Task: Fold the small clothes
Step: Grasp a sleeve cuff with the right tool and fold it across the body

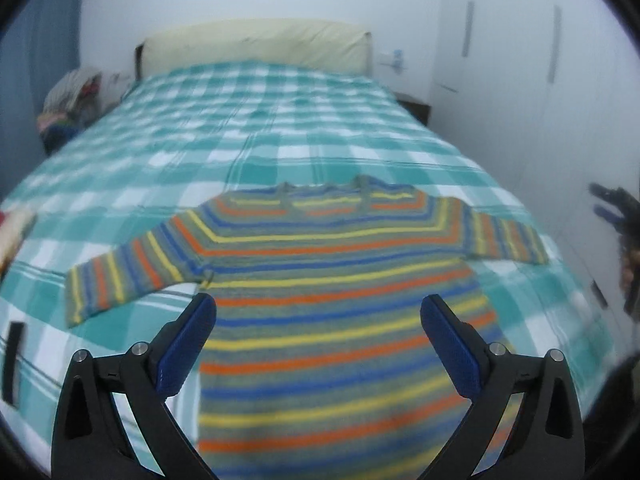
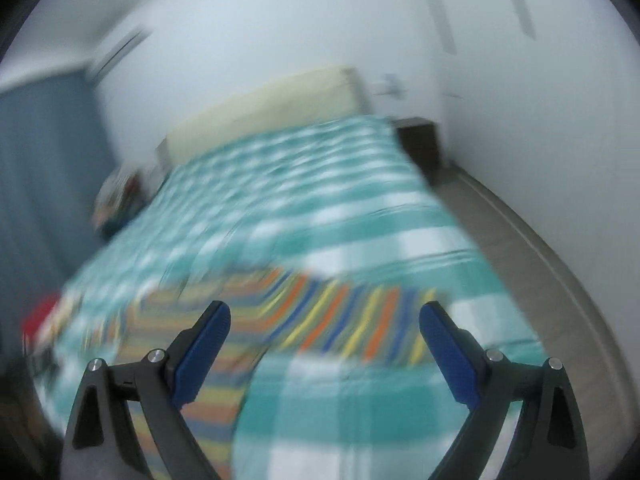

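A small striped sweater [image 1: 328,280], in orange, yellow, blue and green bands, lies flat on the bed with both sleeves spread out sideways. My left gripper [image 1: 318,312] is open and empty, held above the sweater's body. My right gripper [image 2: 324,320] is open and empty, above the sweater's right sleeve [image 2: 348,320]; this view is blurred by motion. The right gripper also shows at the far right edge of the left wrist view [image 1: 618,216].
The bed has a teal and white checked cover [image 1: 280,120] and a cream headboard [image 1: 256,44]. A pile of clothes [image 1: 68,104] sits at the far left. A dark nightstand [image 2: 420,136] and floor strip [image 2: 500,224] lie right of the bed. White wardrobe doors [image 1: 520,60] stand at right.
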